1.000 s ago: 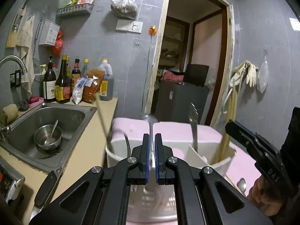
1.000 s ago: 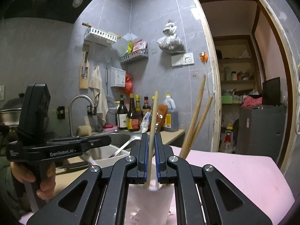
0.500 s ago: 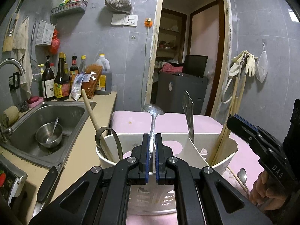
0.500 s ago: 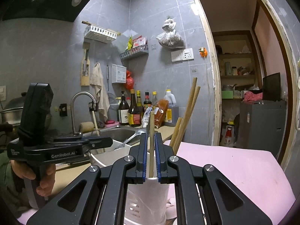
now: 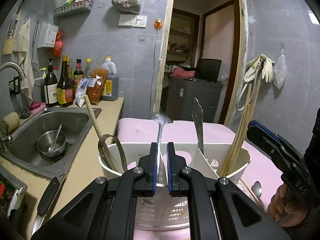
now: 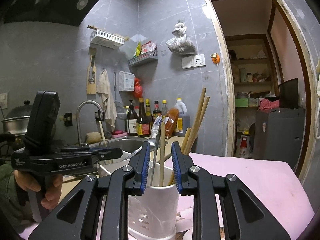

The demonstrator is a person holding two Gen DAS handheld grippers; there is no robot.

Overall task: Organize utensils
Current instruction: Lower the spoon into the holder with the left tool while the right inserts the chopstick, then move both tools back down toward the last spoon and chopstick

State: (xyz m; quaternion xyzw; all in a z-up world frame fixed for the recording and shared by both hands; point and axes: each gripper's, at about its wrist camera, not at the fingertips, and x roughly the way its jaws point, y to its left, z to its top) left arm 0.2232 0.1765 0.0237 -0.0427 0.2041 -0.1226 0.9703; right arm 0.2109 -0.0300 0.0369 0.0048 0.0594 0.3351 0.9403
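A white divided utensil holder stands on a pink cloth. A metal spoon stands upright in its middle section, between the pads of my left gripper. Those jaws are opening, and a slim gap shows beside the handle. In the right wrist view a wooden chopstick stands free in the holder, between the spread jaws of my right gripper, which are opening without touching it. More chopsticks and a flat metal utensil stand in the holder too. A wooden-handled tool leans at its left.
A steel sink with a bowl lies at the left, with bottles behind it. A black-handled knife rests on the counter. A loose spoon lies on the pink cloth. A doorway opens behind.
The right jaws have spread away from the chopstick, which now stands free in the holder. The left pads have parted slightly around the spoon. More of the holder shows in both views.
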